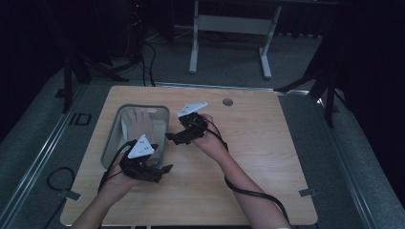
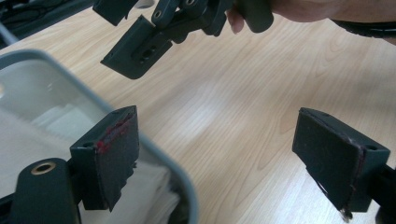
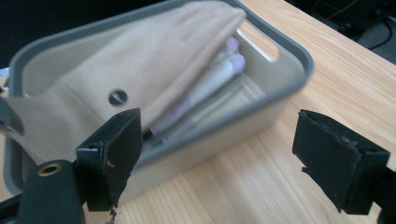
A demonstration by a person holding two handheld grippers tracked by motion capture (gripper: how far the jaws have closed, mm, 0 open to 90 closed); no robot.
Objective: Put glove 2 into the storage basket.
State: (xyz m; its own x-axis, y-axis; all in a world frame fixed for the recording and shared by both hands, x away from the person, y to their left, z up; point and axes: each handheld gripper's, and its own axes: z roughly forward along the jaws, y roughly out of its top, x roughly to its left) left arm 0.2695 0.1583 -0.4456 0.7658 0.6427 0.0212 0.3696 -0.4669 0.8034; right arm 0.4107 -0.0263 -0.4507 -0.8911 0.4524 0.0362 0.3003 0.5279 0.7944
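Note:
A grey bin (image 1: 143, 106) stands on the left half of the wooden table (image 1: 258, 143). A folded beige cloth (image 1: 138, 123) lies on top inside it. My left gripper (image 1: 161, 172) hovers at the bin's near right corner, open with nothing between its jaws. My right gripper (image 1: 171, 139) hangs just right of the bin's long side, open and empty too. In the right gripper view the jaws (image 3: 217, 158) frame the bin (image 3: 280, 91), the beige cloth (image 3: 154, 70) and the white and lilac folded cloths (image 3: 219, 70) under it. In the left gripper view the jaws (image 2: 233, 154) straddle the bin's rim (image 2: 159, 154), with the right gripper (image 2: 114, 39) beyond.
A round cable hole (image 1: 228, 102) sits near the table's far edge. Bare wood spreads across the right half of the table. Past the table stand the white legs of a desk frame (image 1: 193, 47), and cables (image 1: 148, 57) lie on the grey floor.

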